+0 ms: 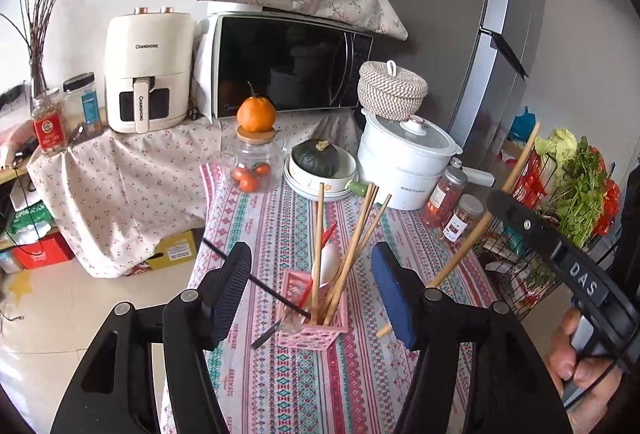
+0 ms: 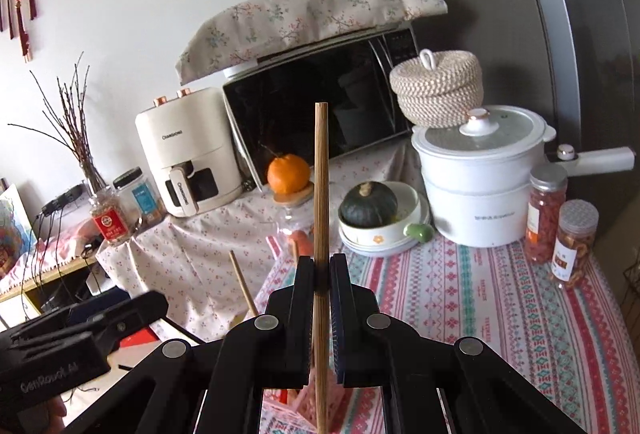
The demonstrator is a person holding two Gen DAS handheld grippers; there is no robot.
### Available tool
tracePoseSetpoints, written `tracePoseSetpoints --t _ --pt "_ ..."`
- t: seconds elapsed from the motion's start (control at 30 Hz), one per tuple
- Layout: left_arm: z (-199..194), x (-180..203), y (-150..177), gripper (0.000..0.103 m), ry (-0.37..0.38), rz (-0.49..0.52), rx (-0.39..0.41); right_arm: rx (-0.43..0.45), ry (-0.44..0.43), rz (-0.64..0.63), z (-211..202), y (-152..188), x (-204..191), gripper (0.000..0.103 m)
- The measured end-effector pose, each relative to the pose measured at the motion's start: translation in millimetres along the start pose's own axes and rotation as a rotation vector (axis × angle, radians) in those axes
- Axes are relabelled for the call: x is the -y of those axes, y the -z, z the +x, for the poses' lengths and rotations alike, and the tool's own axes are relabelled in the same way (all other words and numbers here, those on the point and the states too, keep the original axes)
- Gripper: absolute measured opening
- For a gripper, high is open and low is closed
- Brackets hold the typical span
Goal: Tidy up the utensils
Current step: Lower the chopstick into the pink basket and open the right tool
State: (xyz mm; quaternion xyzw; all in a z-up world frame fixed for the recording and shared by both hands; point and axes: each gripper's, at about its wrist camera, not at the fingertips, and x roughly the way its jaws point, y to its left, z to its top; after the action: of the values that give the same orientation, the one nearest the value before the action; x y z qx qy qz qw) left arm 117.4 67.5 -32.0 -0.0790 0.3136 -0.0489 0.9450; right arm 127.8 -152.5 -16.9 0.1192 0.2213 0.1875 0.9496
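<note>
Right gripper clamping one chopstick, hovering over pink basket | left gripper idling, jaws apart, near basket | several chopsticks already standing inside | remaining: dropping held chopstick in

A lived-in home kitchen. Beyond the tongs stand a microwave under a floral cloth, an air fryer to its left, a white electric pot and grey fridge to the right, and a patterned tablecloth beneath, with greens far right.
</note>
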Motion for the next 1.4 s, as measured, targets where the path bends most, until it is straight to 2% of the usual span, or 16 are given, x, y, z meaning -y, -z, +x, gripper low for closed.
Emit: tracePoseSetpoints --t 0.1,0.4,0.7,0.73,0.8,0.87,0.97,1.07,1.33,1.4 --pt "-7 -14 10 0.072 -0.002 -0.020 -0.016 0.040 -0.021 -0.013 4 -5 -11 0.006" --pt "-4 -33 28 0.072 0.030 -0.007 -0.079 0.063 -0.033 -0.046 41 4 -28 0.006" --pt "8 -38 33 0.072 0.000 -0.007 -0.096 -0.037 -0.020 -0.066 76 34 -23 0.010" --pt "9 -37 33 0.072 -0.005 -0.003 -0.093 -0.046 -0.024 -0.054 77 35 -21 0.012" --pt "8 -35 33 0.072 -0.011 0.002 -0.090 -0.057 -0.026 -0.029 74 31 -17 0.036" --pt "6 -33 34 0.072 -0.014 0.000 -0.082 -0.049 -0.036 -0.006 65 24 -14 0.044" --pt "4 -24 39 0.079 -0.053 0.007 -0.064 -0.039 -0.010 -0.024 47 14 -13 0.056" --pt "2 -12 45 0.081 -0.062 0.032 -0.060 -0.041 0.031 -0.056 29 9 -11 0.062" --pt "-11 13 61 0.086 -0.061 0.077 -0.075 -0.060 0.148 -0.038 -24 12 12 0.077" --pt "-15 20 66 0.091 -0.078 0.089 -0.074 -0.058 0.185 -0.044 -38 15 17 0.083"
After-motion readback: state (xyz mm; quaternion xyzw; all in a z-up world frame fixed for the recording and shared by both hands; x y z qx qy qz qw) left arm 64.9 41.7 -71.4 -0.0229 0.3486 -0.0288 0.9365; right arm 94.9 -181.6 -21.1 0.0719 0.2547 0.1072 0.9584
